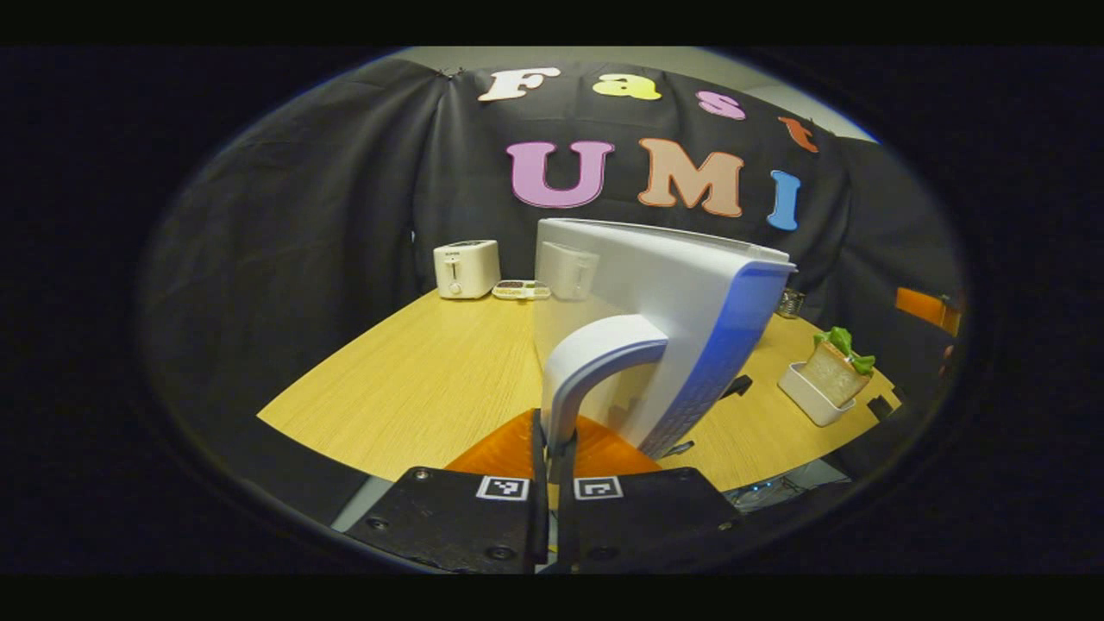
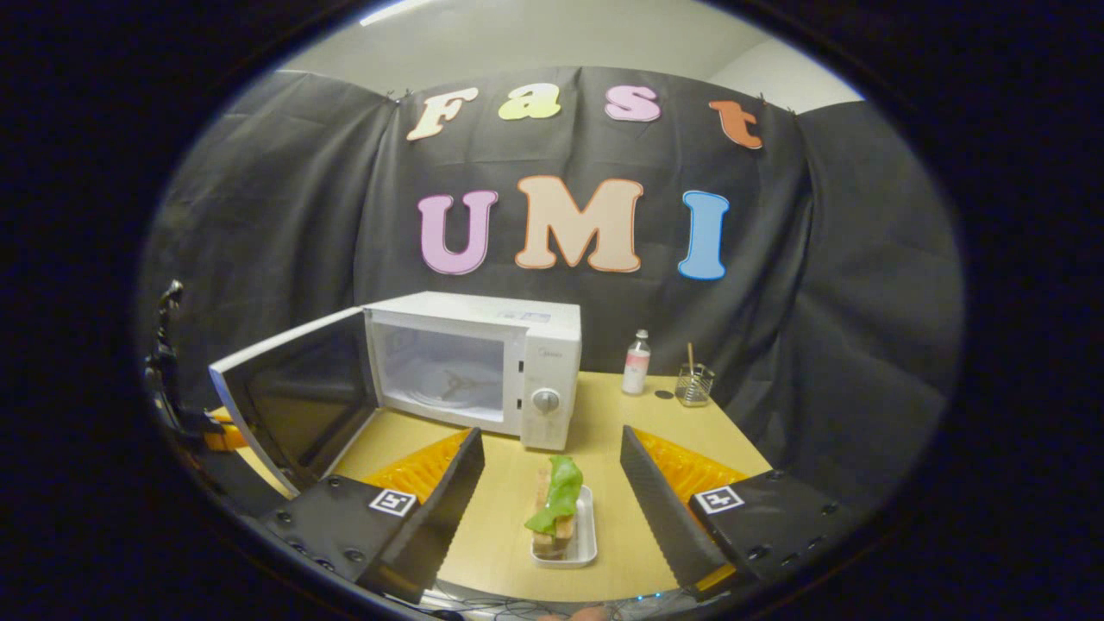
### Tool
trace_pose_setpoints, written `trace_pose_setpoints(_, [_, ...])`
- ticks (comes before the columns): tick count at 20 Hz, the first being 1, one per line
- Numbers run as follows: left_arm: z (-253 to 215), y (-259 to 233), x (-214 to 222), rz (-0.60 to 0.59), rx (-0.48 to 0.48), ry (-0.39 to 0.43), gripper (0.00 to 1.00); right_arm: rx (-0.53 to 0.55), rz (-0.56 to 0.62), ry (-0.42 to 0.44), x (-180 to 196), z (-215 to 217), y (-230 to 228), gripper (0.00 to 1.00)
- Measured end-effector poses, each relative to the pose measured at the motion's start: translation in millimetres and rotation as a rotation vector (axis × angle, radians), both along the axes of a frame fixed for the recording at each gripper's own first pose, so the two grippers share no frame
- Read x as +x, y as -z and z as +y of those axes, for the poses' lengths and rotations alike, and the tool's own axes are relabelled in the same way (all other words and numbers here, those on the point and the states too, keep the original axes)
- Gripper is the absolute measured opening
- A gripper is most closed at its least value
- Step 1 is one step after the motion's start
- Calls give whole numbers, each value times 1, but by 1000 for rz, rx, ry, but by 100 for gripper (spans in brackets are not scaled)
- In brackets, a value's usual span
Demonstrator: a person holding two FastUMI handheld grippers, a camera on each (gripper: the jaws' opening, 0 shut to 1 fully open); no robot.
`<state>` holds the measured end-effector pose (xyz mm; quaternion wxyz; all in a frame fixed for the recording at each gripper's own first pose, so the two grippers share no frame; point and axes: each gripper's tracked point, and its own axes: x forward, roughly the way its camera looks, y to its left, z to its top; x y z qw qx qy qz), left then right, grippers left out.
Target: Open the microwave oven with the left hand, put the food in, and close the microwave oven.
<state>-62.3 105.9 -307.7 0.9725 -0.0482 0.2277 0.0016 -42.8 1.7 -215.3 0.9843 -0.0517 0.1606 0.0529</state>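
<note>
The white microwave (image 2: 517, 345) stands at the back of the wooden table with its door (image 2: 293, 392) swung wide to the left and its cavity (image 2: 444, 375) bare. In the left gripper view the door (image 1: 681, 328) stands edge-on, and my left gripper (image 1: 555, 448) is shut on the lower end of its curved handle (image 1: 599, 358). The food, a sandwich with a green leaf (image 2: 559, 504), sits on a small white tray (image 2: 586, 543) in front of the microwave. My right gripper (image 2: 552, 435) is open, one finger on each side of the tray and not touching it.
A white toaster (image 1: 466, 269) and a small flat dish (image 1: 521, 291) stand at the table's far corner in the left gripper view. A bottle (image 2: 636, 362) and a wire holder (image 2: 694, 384) are to the right of the microwave. The sandwich (image 1: 837, 366) lies beyond the door.
</note>
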Motion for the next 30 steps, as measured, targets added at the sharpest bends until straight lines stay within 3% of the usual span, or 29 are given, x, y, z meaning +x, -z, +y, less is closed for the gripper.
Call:
trace_pose_setpoints(3, [9,0,-2,12,-28,3,5,-14,50,27,-3,-3,33,98])
trace_pose_setpoints(7, [8,4,-2,29,-23,38,14,-44,146,53,-7,-9,84,98])
trace_pose_setpoints(8, [10,3,-2,28,-24,34,10,-65,188,60,-9,-12,99,100])
trace_pose_setpoints(9, [12,4,-2,33,-33,33,13,-71,233,67,-11,-15,114,100])
trace_pose_setpoints(11, [19,9,-1,44,-33,19,30,-58,262,84,-17,-16,125,96])
trace_pose_setpoints(14, [22,10,-1,57,-70,13,100,-69,316,87,-20,-15,146,98])
trace_pose_setpoints(16, [22,10,-1,48,-63,15,100,-68,347,91,-22,-15,153,88])
trace_pose_setpoints(18, [23,11,-2,52,-75,17,100,-68,358,98,-21,-14,156,88])
trace_pose_setpoints(19, [23,12,-4,52,-79,20,100,-71,366,94,-22,-14,160,77])
trace_pose_setpoints(21, [21,10,-6,49,-83,28,100,-72,374,88,-22,-11,163,68])
trace_pose_setpoints(23, [19,13,-10,64,-84,46,100,-70,379,92,-22,-8,165,73])
trace_pose_setpoints(25, [17,12,-18,85,-98,48,98,-66,384,92,-21,-8,168,42])
trace_pose_setpoints(28, [14,-3,-34,67,-126,48,97,-103,384,87,-29,-8,154,46])
trace_pose_setpoints(29, [13,-11,-36,52,-117,53,96,-116,391,84,-22,-11,168,37])
trace_pose_setpoints(30, [15,-17,-37,41,-103,59,96,-128,387,82,-21,-12,168,37])
